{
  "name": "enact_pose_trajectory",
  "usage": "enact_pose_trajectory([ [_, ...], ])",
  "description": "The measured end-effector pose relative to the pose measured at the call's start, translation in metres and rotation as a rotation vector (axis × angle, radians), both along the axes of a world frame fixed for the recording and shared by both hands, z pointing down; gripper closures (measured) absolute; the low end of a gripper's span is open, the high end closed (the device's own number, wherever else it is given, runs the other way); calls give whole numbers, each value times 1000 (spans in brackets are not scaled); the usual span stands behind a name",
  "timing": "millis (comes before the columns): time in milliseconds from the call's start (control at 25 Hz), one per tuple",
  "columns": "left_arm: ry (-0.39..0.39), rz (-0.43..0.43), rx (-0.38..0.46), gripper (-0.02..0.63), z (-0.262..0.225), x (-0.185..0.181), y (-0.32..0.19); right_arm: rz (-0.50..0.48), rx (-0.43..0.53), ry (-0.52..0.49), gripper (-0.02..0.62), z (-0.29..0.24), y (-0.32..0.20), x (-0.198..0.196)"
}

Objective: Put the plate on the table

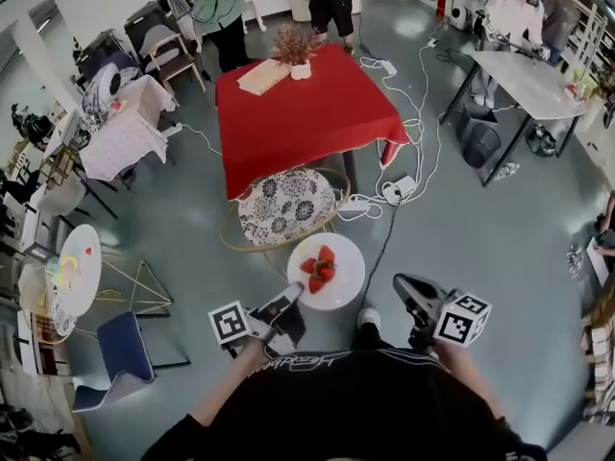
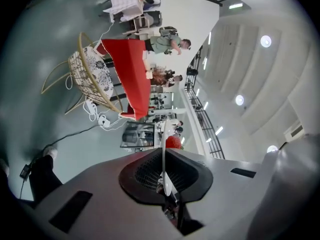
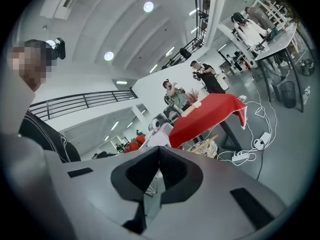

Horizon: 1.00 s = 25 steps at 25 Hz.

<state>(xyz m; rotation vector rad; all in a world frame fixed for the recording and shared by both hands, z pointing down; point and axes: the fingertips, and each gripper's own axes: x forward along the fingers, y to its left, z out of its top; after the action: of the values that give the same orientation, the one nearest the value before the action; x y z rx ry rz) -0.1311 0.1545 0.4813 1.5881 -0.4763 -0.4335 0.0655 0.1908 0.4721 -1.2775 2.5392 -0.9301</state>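
Note:
A white plate (image 1: 344, 279) carrying strawberries (image 1: 319, 269) hangs in the air low in the head view, over the grey floor. My left gripper (image 1: 285, 303) is shut on the plate's near rim. In the left gripper view the plate (image 2: 163, 156) shows edge-on between the black pads, with a strawberry (image 2: 173, 142) past it. The red-clothed table (image 1: 303, 113) stands farther ahead, well apart from the plate. My right gripper (image 1: 405, 288) hovers to the right of the plate, shut and holding nothing; its own view shows the gripper (image 3: 159, 150) with pads meeting and the red table (image 3: 205, 114) beyond.
A round rattan chair with a patterned cushion (image 1: 286, 207) stands between the plate and the table. A wooden box (image 1: 263, 77) and a potted plant (image 1: 297, 50) sit on the table's far side. Cables and power strips (image 1: 399, 190) lie on the floor at right. People stand behind the table.

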Motion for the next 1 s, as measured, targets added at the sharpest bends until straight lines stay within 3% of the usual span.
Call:
enact_pose_trajectory([
  [240,11,2,3,591,-16,98,-82,-15,-11,-14,588,-7,-75,85],
  [440,33,-22,57,591,-49,150,-134,-21,21,6,589,-25,-124,141],
  [640,29,-64,73,591,-58,161,-156,-19,46,-9,589,-30,-151,160],
  [1000,24,-94,73,591,-58,160,-197,-69,78,-61,589,-41,-197,146],
])
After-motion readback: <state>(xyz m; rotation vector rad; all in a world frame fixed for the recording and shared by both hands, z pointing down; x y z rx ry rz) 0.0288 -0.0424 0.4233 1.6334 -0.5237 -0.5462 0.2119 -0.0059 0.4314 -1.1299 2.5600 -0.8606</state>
